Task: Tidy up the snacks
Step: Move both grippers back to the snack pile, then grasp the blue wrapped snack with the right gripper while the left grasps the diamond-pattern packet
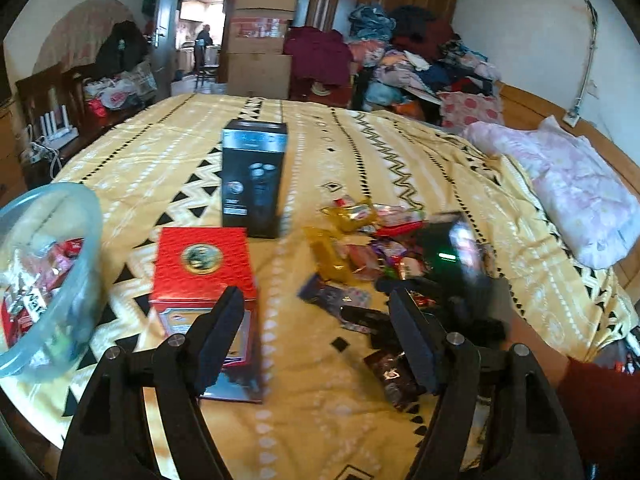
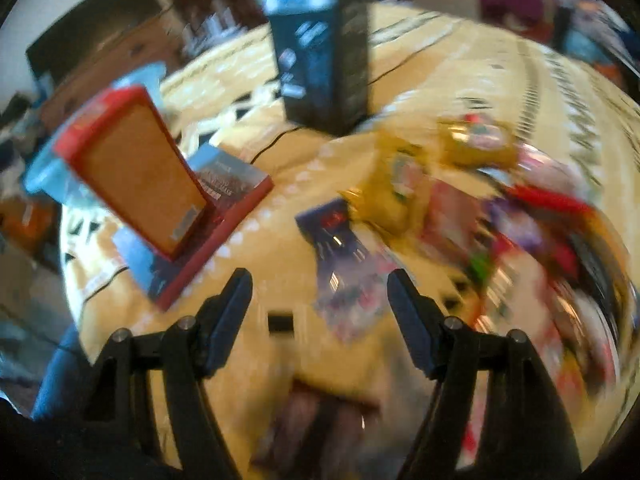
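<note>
A heap of wrapped snacks lies on the yellow patterned bedspread; it also shows, blurred, in the right wrist view. My left gripper is open and empty, between a red box on its left and the snack heap on its right. My right gripper is open and empty above the bedspread, just short of a purple packet. In the left wrist view the right gripper's body and the gloved hand sit over the heap's right side. A clear plastic tub at the left holds several snacks.
A tall black box stands upright behind the red box, also in the right wrist view. The red box stands on a flat book-like box. A pink folded quilt lies at the right. Clothes and cardboard boxes are piled beyond the bed.
</note>
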The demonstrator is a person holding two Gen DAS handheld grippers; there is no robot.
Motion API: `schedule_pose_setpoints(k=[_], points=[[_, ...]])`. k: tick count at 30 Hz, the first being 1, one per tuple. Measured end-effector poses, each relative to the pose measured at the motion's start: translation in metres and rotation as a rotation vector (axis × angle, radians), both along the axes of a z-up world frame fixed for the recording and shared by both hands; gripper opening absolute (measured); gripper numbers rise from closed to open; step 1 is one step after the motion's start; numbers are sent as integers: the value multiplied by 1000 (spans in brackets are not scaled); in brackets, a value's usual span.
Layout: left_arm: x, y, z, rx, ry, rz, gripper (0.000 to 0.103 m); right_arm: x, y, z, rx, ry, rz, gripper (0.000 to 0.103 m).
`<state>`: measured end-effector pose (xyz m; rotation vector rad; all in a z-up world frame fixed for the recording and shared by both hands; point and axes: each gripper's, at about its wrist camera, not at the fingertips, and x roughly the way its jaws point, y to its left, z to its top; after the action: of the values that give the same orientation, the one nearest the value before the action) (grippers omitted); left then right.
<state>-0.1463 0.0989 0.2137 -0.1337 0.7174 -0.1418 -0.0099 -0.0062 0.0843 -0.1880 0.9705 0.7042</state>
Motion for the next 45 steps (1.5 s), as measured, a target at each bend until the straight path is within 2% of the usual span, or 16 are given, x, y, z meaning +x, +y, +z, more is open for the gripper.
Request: schedule_pose_setpoints(k=[4, 5, 6, 8, 10, 13, 16, 18, 20, 25, 29, 33, 38, 39, 40, 45], points=[[0, 0, -5, 27, 16, -10, 76, 23, 31, -25, -85, 23, 23, 68], [2, -2, -7, 31, 19, -14, 76, 28, 35, -34, -124, 34, 14, 61], [2, -4, -8, 31, 20, -17, 76, 33, 37, -43, -164, 54, 0, 49], [1, -8, -9, 26, 19, -30, 76, 36, 33, -52, -183, 81, -19, 43], [2, -12, -12, 30, 24, -39, 76, 33, 21, -50, -142, 94, -37, 40], [5, -22, -18, 23, 40, -59, 76, 22, 2, -27, -41, 83, -60, 38], [8, -38, -25, 14, 57, -100, 76, -1, -38, 21, 145, 42, -106, 38], [16, -50, -36, -5, 92, -149, 76, -22, -72, 53, 188, -41, -165, 38], [34, -68, -58, -15, 168, -204, 76, -44, -115, 65, 182, -77, -249, 38], [87, -101, -111, 14, 281, -232, 76, -92, -202, 31, 82, 3, -494, 39], [129, -111, -154, 4, 381, -214, 76, -128, -247, -6, -7, 71, -604, 39], [147, -119, -186, 61, 429, -189, 76, -128, -262, -26, -6, 116, -641, 40], [149, -126, -192, 95, 390, -181, 76, -124, -266, -31, 24, 141, -625, 41], [151, -126, -191, 99, 384, -179, 65, -122, -266, -33, 26, 150, -625, 41], [152, -126, -192, 120, 378, -171, 40, -124, -269, -36, 24, 158, -624, 41], [150, -126, -192, 152, 358, -177, 37, -122, -258, -37, 0, 138, -616, 39]])
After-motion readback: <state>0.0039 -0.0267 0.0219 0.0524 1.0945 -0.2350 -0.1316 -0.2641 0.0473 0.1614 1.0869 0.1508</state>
